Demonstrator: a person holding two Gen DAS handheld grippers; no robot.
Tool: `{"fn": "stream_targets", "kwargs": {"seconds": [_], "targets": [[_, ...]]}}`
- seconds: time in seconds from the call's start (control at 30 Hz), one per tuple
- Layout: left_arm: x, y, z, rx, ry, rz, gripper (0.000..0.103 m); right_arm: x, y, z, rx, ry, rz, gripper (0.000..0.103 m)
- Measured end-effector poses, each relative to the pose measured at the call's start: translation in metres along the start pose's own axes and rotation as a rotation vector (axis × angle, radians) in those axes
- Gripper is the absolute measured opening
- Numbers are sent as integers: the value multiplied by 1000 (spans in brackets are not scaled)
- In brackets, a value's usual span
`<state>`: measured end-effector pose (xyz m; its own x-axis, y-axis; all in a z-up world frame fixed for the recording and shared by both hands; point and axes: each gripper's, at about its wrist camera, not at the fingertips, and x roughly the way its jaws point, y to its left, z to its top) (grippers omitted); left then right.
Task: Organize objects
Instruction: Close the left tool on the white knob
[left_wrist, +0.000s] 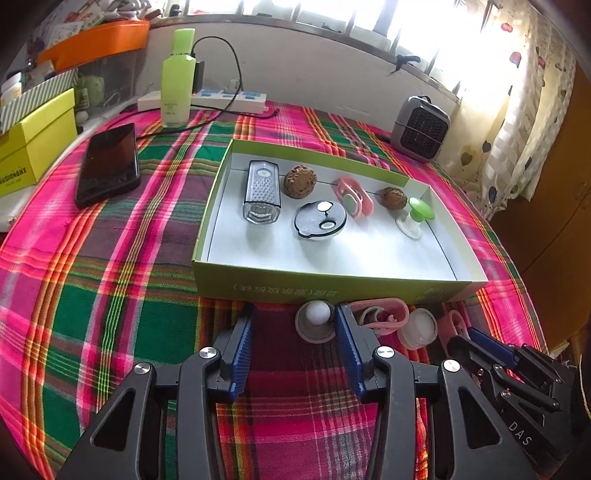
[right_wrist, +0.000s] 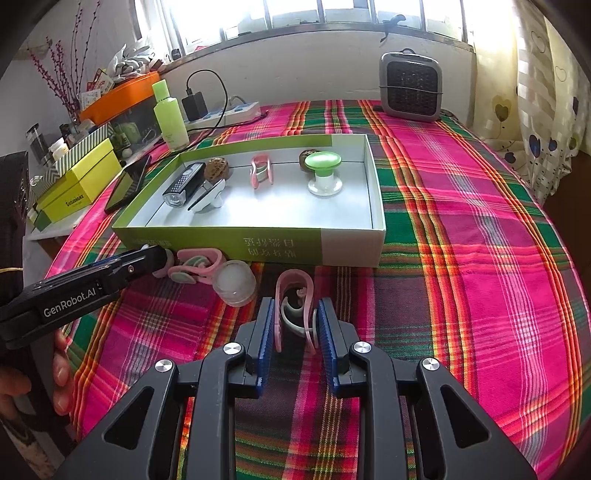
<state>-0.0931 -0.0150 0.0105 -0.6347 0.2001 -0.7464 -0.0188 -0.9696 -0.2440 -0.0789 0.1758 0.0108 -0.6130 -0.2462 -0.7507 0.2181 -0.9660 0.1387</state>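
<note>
**Both grippers at the row of small things before the tray**

Blue ribbed pads of our right gripper stand on either side of a pink plastic clip with a pale grey-green inner piece. Its long axis runs away from us toward the tray, rounded loop at the far end, open ends back between the pads. The pads sit against or just beside its sides; we cannot tell whether they are clenched on it.

Our left gripper is spread wide, and between its fingertips sits a small grey dish holding a white ball, touched by neither pad as far as we can see. Just right of that lie a second pink clip, lying across, and a squat frosted white jar.

All four rest on the pink and green plaid cloth, close against the near wall of the shallow green cardboard tray with a white floor. Inside it we see a clear ribbed bike light, two brown walnuts, a round black-rimmed lid, another pink clip and a green-capped white knob.

Further off are a black phone, a pale green bottle and a small grey heater.
</note>
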Motion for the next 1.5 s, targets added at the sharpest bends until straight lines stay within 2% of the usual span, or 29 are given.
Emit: {"fn": "stream_targets", "kwargs": {"seconds": [0.27, 0.4, 0.5, 0.9, 1.07, 1.17, 1.23, 1.3, 1.5], "targets": [[-3, 4, -3, -11, -3, 10, 40, 0, -1, 0, 1, -1, -1, 25], [-7, 5, -3, 0, -19, 44, 40, -1, -1, 0, 0, -1, -1, 25], [-1, 6, -4, -1, 5, 55, 40, -1, -1, 0, 1, -1, 0, 25], [4, -2, -1, 52, -1, 95, 40, 0, 0, 0, -5, 2, -4, 25], [4, -1, -1, 43, -3, 86, 40, 6, 1, 2, -14, 24, -15, 26], [4, -1, -1, 47, -3, 91, 38, 7, 3, 3, -27, 28, -21, 26], [4, 0, 0, 48, -5, 104, 31, 9, 3, 4, -32, 31, -21, 26], [4, 2, 0, 42, -6, 106, 27, 9, 2, 4, -31, 31, -21, 26], [3, 3, 0, 36, -6, 102, 24, 9, 1, 5, -21, 29, -13, 26]]}}
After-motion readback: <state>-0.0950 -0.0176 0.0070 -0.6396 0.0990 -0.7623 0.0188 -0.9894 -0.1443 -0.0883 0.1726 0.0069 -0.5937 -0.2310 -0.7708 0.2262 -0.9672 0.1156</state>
